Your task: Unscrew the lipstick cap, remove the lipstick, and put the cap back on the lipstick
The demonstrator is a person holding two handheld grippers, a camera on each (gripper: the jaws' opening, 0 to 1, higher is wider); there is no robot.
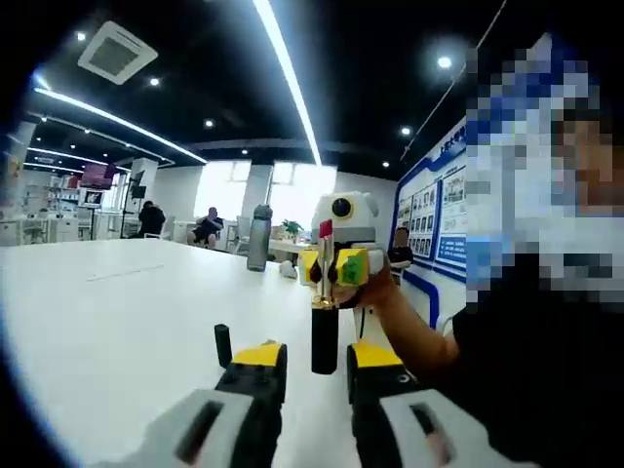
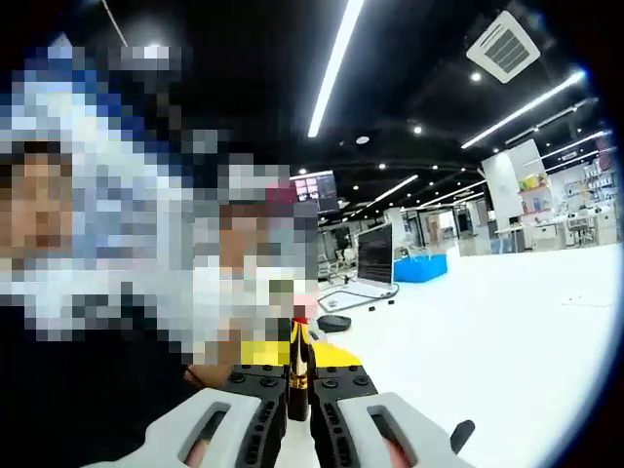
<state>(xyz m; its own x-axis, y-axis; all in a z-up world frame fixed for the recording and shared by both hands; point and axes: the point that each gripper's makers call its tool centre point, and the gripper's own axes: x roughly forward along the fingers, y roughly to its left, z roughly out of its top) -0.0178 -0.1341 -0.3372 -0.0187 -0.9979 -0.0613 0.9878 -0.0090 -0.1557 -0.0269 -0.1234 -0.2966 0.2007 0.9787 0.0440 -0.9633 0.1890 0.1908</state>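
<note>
A lipstick [image 1: 325,336] stands upright over the white table [image 1: 127,312], with a black tube, a gold ring and a bare red tip [image 1: 326,230]. No cap sits on it. My right gripper [image 1: 336,265] faces the left gripper view and clamps the lipstick above the gold ring. In the right gripper view its jaws [image 2: 299,390] are shut on the lipstick [image 2: 299,366]. My left gripper [image 1: 317,356] is open, and the black tube hangs between its yellow pads with a little table showing on each side. Those yellow pads [image 2: 263,353] show just behind the lipstick in the right gripper view.
A person's hand [image 1: 390,292] holds the right gripper at the table's right edge. A grey bottle [image 1: 259,237] stands far back on the table. A laptop [image 2: 375,258], a blue box [image 2: 421,266] and a dark mouse [image 2: 333,322] lie on the table beyond. Seated people [image 1: 207,227] are far off.
</note>
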